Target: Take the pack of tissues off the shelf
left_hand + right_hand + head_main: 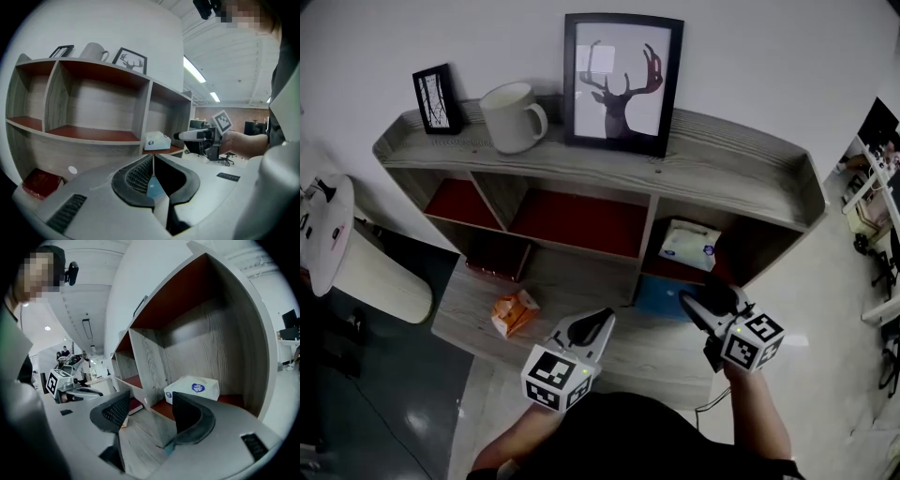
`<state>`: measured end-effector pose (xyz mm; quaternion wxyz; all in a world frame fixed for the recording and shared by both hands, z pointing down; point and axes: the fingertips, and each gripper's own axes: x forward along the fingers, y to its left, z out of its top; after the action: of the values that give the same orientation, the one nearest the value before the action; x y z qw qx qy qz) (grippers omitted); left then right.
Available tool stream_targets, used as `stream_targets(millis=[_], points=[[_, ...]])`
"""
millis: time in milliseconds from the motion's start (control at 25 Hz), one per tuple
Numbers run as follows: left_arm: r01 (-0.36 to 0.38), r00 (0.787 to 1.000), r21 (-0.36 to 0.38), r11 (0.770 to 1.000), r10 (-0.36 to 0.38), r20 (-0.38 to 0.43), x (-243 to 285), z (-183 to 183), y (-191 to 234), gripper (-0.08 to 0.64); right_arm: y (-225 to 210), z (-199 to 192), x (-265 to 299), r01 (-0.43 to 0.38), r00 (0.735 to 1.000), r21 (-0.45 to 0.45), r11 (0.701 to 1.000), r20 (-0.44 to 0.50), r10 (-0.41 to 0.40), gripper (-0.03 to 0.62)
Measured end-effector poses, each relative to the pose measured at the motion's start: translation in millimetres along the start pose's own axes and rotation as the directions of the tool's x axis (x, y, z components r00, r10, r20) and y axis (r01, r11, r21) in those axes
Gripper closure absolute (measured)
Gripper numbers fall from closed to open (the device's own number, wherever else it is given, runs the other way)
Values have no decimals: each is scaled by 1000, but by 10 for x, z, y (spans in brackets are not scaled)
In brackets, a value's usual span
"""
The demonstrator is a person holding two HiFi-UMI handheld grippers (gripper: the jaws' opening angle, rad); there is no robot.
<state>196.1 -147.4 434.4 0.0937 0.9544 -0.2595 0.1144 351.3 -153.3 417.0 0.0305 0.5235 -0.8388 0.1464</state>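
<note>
The pack of tissues (689, 244) is white with a blue mark and lies in the right compartment of the wooden shelf (741, 159), on its red floor. The right gripper view shows the pack (192, 389) just beyond my right gripper (149, 404), whose jaws stand open with nothing between them. From the head view, that right gripper (701, 300) is in front of and slightly below the pack, apart from it. My left gripper (602, 321) hovers over the lower board, jaws shut and empty. The left gripper view shows the shut jaws (153, 159) and the pack (157, 140) further right.
On the shelf top stand a white mug (514, 116), a framed deer picture (622, 80) and a small black frame (436, 98). An orange pack (515, 312), a dark red book (497, 256) and a blue item (661, 295) lie on the lower board. A white rounded object (356, 258) stands left.
</note>
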Motion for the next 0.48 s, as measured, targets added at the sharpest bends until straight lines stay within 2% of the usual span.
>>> stream_targets(millis=[480], points=[[8, 1000, -7, 1000, -8, -18, 109, -54, -32, 537, -598, -87, 117, 158, 986, -51, 986, -44, -160, 321]])
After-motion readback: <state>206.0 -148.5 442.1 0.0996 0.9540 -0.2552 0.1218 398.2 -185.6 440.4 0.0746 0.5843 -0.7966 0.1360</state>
